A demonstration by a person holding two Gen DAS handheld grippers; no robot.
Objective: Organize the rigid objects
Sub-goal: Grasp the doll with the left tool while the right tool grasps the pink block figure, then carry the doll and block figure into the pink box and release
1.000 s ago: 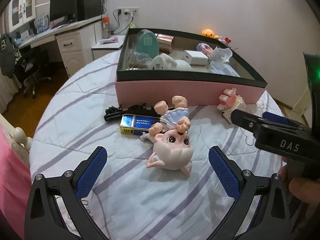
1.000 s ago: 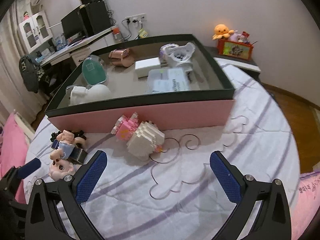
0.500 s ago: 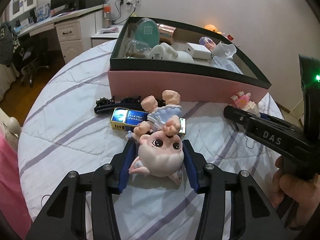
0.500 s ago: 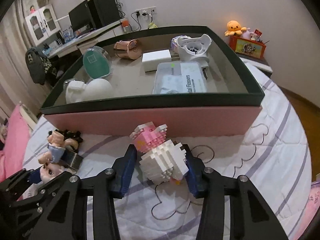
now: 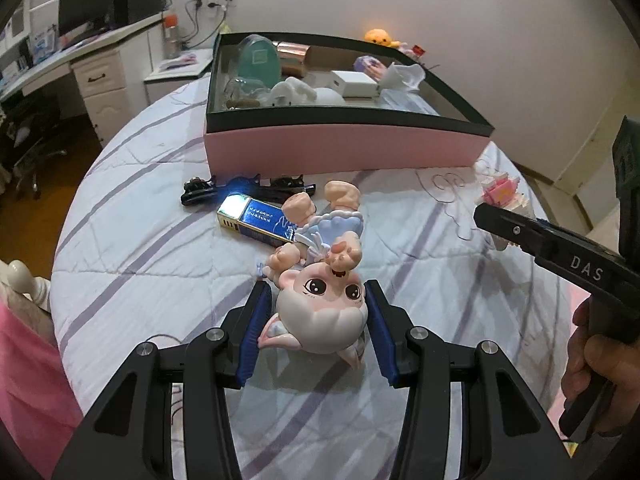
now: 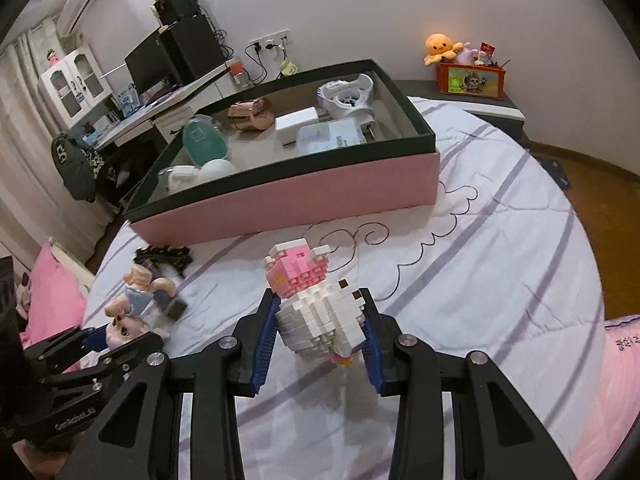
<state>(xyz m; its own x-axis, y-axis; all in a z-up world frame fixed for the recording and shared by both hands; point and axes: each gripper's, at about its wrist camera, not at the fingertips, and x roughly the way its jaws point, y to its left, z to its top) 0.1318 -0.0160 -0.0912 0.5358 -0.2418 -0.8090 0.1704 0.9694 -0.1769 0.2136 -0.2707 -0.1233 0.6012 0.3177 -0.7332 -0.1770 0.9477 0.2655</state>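
Right wrist only: block figure [image 6: 320, 312] between jaws.

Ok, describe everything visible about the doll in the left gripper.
The doll is a glossy, hard-looking figurine with a big pale pink head, large dark eyes, small ears, a light blue frilled dress and peach limbs. It lies on its back, head toward the camera, feet toward the pink box. The left gripper is shut on its head, a blue pad on each side. Its body overlaps the blue and gold box on the striped bedspread.
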